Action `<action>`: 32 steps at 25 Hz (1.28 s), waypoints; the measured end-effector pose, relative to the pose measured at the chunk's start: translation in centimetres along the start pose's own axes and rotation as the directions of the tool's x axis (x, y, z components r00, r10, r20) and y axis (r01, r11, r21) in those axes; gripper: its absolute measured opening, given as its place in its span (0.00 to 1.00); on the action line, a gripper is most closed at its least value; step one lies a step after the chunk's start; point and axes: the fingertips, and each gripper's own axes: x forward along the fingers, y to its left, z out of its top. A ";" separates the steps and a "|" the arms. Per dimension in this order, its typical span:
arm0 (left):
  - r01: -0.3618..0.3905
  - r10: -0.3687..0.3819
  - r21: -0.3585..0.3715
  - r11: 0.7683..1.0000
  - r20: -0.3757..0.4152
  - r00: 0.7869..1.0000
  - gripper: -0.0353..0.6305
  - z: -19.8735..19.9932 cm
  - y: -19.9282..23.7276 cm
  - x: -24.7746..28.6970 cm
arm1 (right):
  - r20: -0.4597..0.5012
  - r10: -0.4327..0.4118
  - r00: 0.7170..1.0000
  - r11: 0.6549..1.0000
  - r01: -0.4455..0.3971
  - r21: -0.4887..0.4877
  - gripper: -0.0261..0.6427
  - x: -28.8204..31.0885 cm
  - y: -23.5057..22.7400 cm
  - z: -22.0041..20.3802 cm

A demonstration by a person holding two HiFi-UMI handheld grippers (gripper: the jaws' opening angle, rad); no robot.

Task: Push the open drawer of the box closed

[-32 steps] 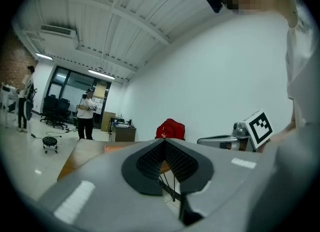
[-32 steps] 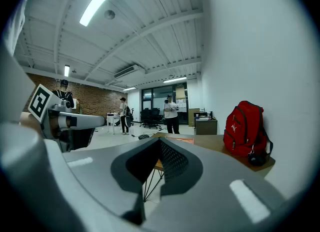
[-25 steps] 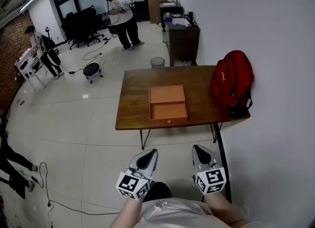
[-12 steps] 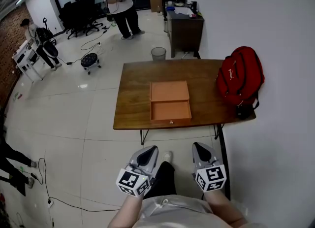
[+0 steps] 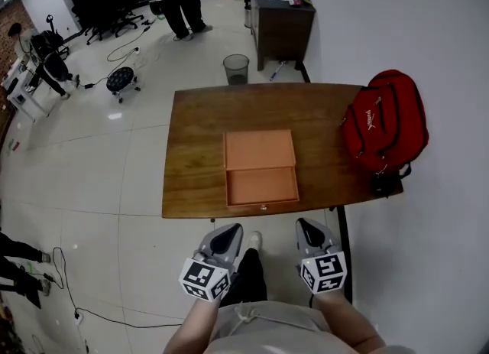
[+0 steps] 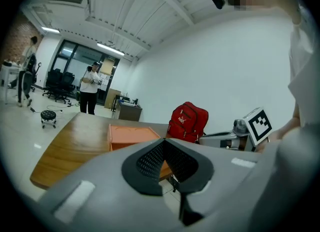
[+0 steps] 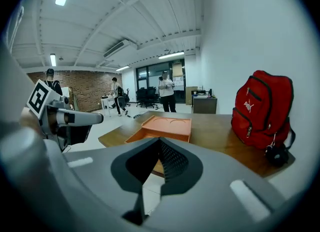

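Box: you have one orange box on the wooden table, about midway between the table's left and right edges.
Drawer: one drawer is pulled out of the box toward you. Its front is just at the table's near edge and has one small knob.
Drawer axis: its long side runs left to right, parallel to the near edge. From this I judge the closing push goes straight away from you, toward the far edge.
Left gripper: the left gripper is low by your body, short of the table's near edge. Its jaws meet at the tips with nothing between them.
Right gripper: the right gripper is level with the left one and also short of the near edge. Its jaws are pressed together and empty.
Direction: the drawer front is ahead of both grippers and between them, and neither gripper touches it.
Nearer side: the knob looks slightly closer to your left gripper, but either could reach it.
Next move: you probably need to bring a closed tip up to the drawer front near the knob, then push squarely so the drawer does not skew.
Other things: one red backpack sits at the table's right edge, well apart from the box and out of the push line.
Count: two grippers, one box, one drawer, one knob, one backpack.
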 end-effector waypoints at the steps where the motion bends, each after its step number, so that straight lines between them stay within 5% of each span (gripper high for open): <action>1: -0.002 0.002 -0.008 1.000 -0.016 1.000 0.06 -0.5 0.8 0.8 | -0.020 0.001 1.000 1.000 -0.001 0.007 0.05 1.1 -0.4 -0.5; 8: -0.014 0.004 -0.071 0.997 -0.134 0.991 0.06 -5.6 4.1 4.7 | -0.176 0.048 0.983 0.999 -0.045 0.021 0.05 6.4 -0.8 -5.3; 14: 0.007 -0.029 -0.085 0.996 -0.269 0.963 0.06 -10.4 5.9 7.4 | -0.280 0.069 0.958 0.997 -0.057 0.053 0.05 9.5 -1.3 -9.1; 32: -0.005 -0.053 -0.191 0.982 -0.301 0.952 0.06 -9.8 9.8 11.2 | -0.375 0.093 0.922 0.991 -0.048 0.127 0.05 15.8 -1.6 -9.3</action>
